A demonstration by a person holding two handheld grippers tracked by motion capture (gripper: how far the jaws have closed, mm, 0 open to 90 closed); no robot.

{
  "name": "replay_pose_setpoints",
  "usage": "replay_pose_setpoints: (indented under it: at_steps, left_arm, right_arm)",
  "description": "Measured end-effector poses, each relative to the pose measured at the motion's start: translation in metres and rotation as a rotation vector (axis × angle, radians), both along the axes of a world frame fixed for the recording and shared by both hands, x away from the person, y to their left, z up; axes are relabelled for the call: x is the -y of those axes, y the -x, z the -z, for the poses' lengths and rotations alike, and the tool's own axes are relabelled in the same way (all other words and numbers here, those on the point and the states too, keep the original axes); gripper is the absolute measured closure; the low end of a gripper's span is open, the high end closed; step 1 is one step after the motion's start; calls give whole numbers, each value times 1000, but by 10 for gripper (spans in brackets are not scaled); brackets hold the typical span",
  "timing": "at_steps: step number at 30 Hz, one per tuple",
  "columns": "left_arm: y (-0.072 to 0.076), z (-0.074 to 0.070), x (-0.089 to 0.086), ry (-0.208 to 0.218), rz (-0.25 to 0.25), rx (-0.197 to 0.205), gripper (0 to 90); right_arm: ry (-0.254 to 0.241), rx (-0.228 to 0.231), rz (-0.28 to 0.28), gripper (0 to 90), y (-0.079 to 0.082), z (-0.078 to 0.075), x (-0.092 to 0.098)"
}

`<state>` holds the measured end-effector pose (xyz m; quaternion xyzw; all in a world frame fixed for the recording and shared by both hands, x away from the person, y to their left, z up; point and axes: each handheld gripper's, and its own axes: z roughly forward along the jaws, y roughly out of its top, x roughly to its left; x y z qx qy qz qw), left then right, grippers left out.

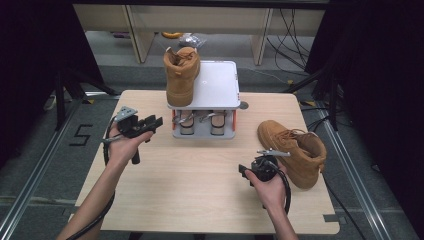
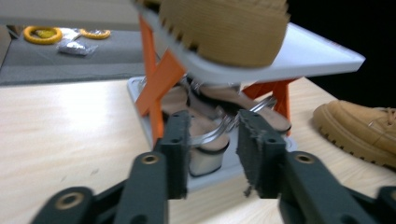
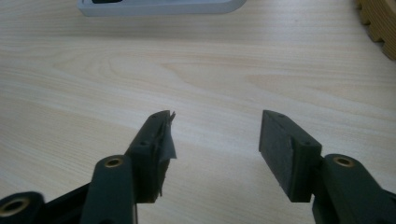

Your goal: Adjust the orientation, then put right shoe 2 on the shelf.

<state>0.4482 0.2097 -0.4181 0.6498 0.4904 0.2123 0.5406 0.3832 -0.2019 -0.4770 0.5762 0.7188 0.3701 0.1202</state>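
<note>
Now | left gripper [image 1: 156,122]: jaws apart, empty, beside shoe rack [image 1: 204,131] | right gripper [image 1: 243,170]: jaws wide, empty, near tan boot [image 1: 295,150] on table [image 1: 200,170]

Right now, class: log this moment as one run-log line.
left gripper: open, empty | right gripper: open, empty | boot on rack | second boot on table
</note>
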Motion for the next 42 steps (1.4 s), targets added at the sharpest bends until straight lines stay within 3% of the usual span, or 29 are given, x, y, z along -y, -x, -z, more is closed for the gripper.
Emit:
replay_pose_setpoints:
  at_steps: [2,3,4,6,8,9,13,15,16,19,20,23,24,27,28,31,32,36,37,38,39,40,42]
  left_arm:
    - [1,4,-3,1,-9,0,572]
    - [3,7,-5,7,-20,-4,556]
    - [5,10,-7,11,-30,-5,543]
    - [8,16,-11,17,-41,-10,515]
    - [12,23,-14,50,-51,-18,509]
    - [14,26,-16,57,-53,-24,507]
    - [22,35,-23,46,-71,-28,500]
    - [27,39,-26,37,-87,-23,496]
    - [28,41,-27,37,-90,-24,495]
    - [30,43,-27,18,-83,-29,492]
    - [32,43,-28,18,-79,-30,492]
    - [34,43,-29,22,-87,-26,489]
    - [34,44,-29,22,-85,-28,489]
    - [37,43,-30,22,-86,-27,489]
    - [39,43,-31,23,-84,-20,488]
    - [40,44,-30,15,-81,-21,488]
    - [41,44,-31,17,-79,-23,488]
    - [44,46,-30,22,-78,-24,488]
    - [44,46,-30,24,-76,-25,488]
    - [44,47,-30,22,-78,-29,488]
    - [44,47,-30,23,-81,-30,487]
    - [44,47,-31,23,-83,-32,487]
    - [43,47,-30,24,-83,-32,487]
  right_arm:
    - [-16,-5,0,477,1,-1,0]
    - [-39,-58,32,489,4,-5,-3]
    - [-40,-68,38,511,4,-6,-4]
    - [-38,-58,11,569,5,-6,0]
    - [-39,-54,0,578,5,-8,1]
    - [-42,-68,20,592,6,-9,1]
    - [-40,-68,17,642,6,-16,6]
    - [-10,-66,16,645,2,-22,10]
    - [-34,-66,7,645,3,-26,11]
    - [-23,-73,6,643,1,-33,13]
    - [-9,-62,-27,640,-1,-39,19]
    - [-11,-76,-7,640,-1,-46,21]
    - [-13,-58,-15,640,-3,-48,24]
    - [12,-60,-12,638,-3,-53,30]
    - [19,-88,-4,626,-5,-58,34]
    - [14,-77,-7,605,-5,-59,35]
    - [60,-78,4,601,-5,-63,37]
    - [27,-103,-33,581,-7,-72,42]
    - [63,-92,-34,580,-8,-73,43]
    - [57,-103,-35,580,-9,-77,44]
    - [29,-125,8,581,-7,-81,41]
    - [60,-125,4,590,-9,-87,46]
    - [64,-118,-21,590,-12,-94,53]
